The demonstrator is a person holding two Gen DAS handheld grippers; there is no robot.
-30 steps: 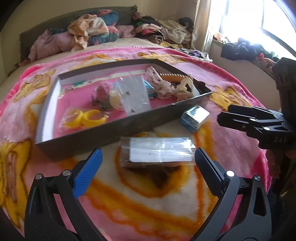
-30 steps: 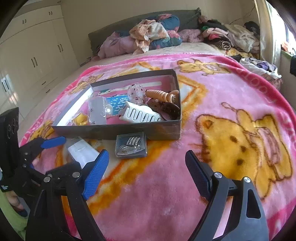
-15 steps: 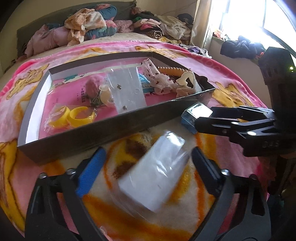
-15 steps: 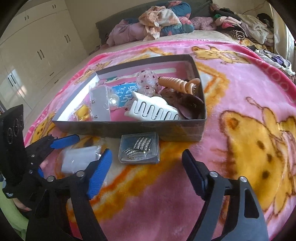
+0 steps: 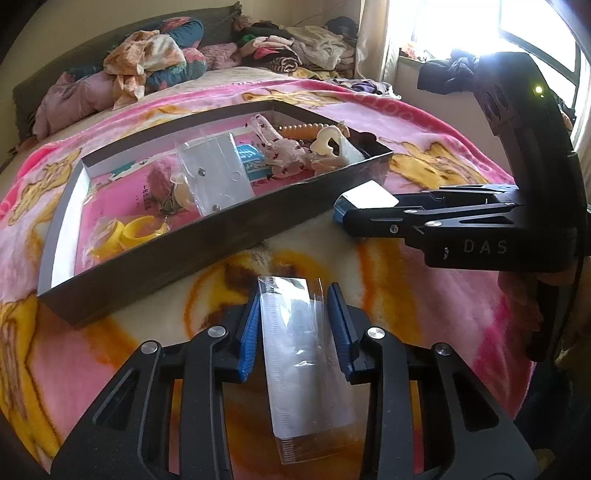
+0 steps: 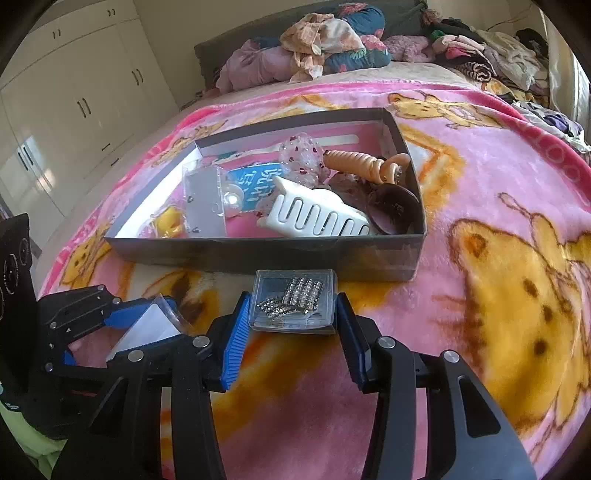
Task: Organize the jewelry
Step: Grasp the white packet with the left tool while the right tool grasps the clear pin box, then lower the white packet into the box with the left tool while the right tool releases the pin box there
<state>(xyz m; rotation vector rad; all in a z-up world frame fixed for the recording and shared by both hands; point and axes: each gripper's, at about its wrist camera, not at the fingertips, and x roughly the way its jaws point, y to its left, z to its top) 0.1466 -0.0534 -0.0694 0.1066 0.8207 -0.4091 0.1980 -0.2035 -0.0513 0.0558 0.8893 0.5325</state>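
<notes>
A grey shallow box (image 5: pixel 207 236) (image 6: pixel 280 254) on the pink blanket holds hair clips, yellow rings and packets. My left gripper (image 5: pixel 293 321) is shut on a clear plastic packet with a white card (image 5: pixel 303 358), just in front of the box; the packet also shows in the right wrist view (image 6: pixel 147 328). My right gripper (image 6: pixel 291 328) has closed on a small clear case of rhinestone clips (image 6: pixel 295 299), lying against the box's near wall. In the left wrist view the case (image 5: pixel 369 199) shows past the right gripper's fingers.
The pink cartoon blanket (image 6: pixel 498 258) covers the bed. Heaped clothes (image 5: pixel 147 66) lie along the headboard. A window (image 5: pixel 461 29) stands at the right, white wardrobes (image 6: pixel 66 107) at the left.
Both grippers moved forward and closed. The left one shut on the clear packet, which turned lengthwise. The right one shut around the rhinestone case.
</notes>
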